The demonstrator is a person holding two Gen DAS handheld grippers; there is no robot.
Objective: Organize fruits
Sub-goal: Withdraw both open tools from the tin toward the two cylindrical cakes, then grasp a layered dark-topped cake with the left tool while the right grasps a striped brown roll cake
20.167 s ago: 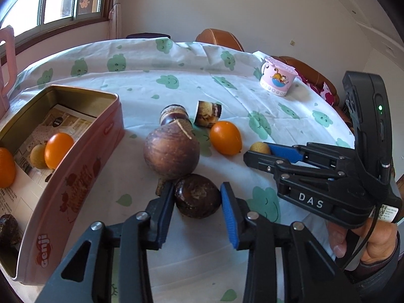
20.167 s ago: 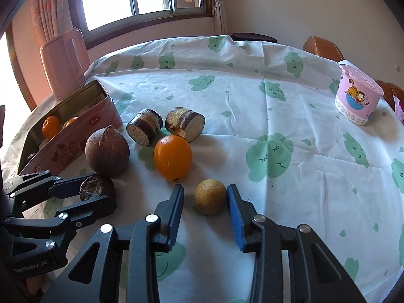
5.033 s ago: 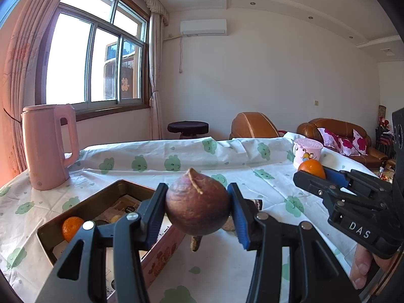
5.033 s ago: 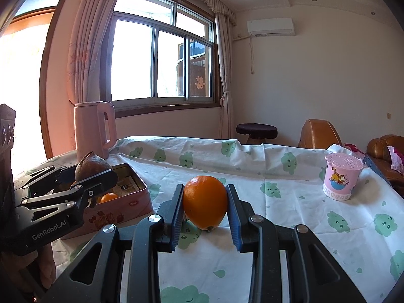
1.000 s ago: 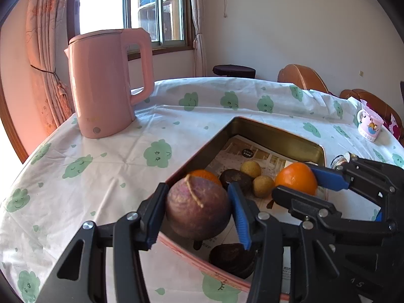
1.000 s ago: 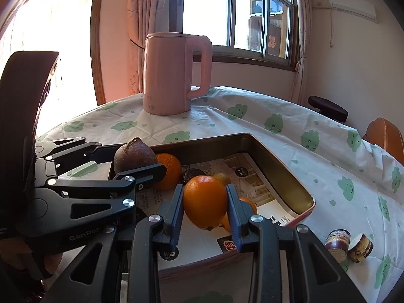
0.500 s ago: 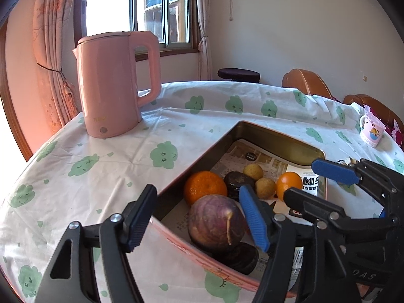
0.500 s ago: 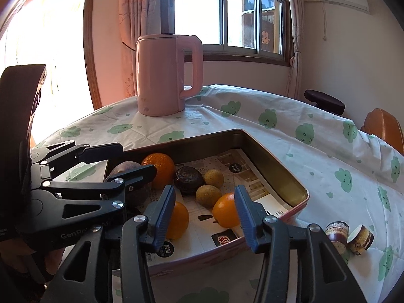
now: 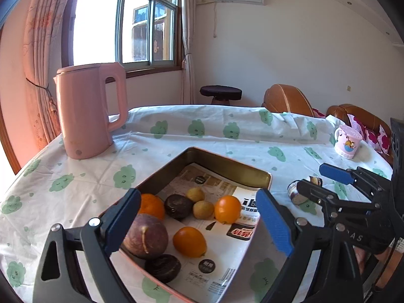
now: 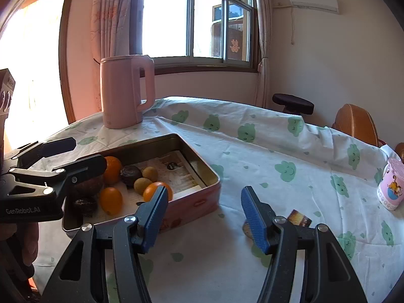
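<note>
From the left wrist view, the left gripper (image 9: 199, 217) hangs over the near end of the pink rectangular metal tin (image 9: 227, 166), its blue-padded fingers spread wide and holding nothing. Inside the tin, on a printed paper lining (image 9: 219, 270), lie the fruits: a large round purple-brown fruit (image 9: 146, 236) with a stalk just beside the left finger, a dark wrinkled fruit (image 9: 162, 267) in front of it, an orange (image 9: 189, 241) to its right, another orange (image 9: 227, 209) further in, a third orange (image 9: 151, 206) against the left wall, a dark round fruit (image 9: 178, 205) and two small yellow-brown fruits (image 9: 203, 209) between them. The far half of the tin holds only paper. The right gripper (image 9: 328, 181) stands off to the right, open, over two small brown cylindrical cakes (image 9: 295, 192) on the white cloud-print tablecloth (image 9: 176, 139).

From the right wrist view, the right gripper (image 10: 204, 217) is parted and empty, above the cloth just outside the tin's (image 10: 199, 202) long pink wall. The fruit cluster sits at the tin's left end under the left gripper (image 10: 73, 154). A tall pink electric kettle (image 10: 125, 91) stands beyond the tin near the table's edge; a pink cartoon-printed cup (image 10: 390, 189) sits well apart on the right, with open cloth between.
</note>
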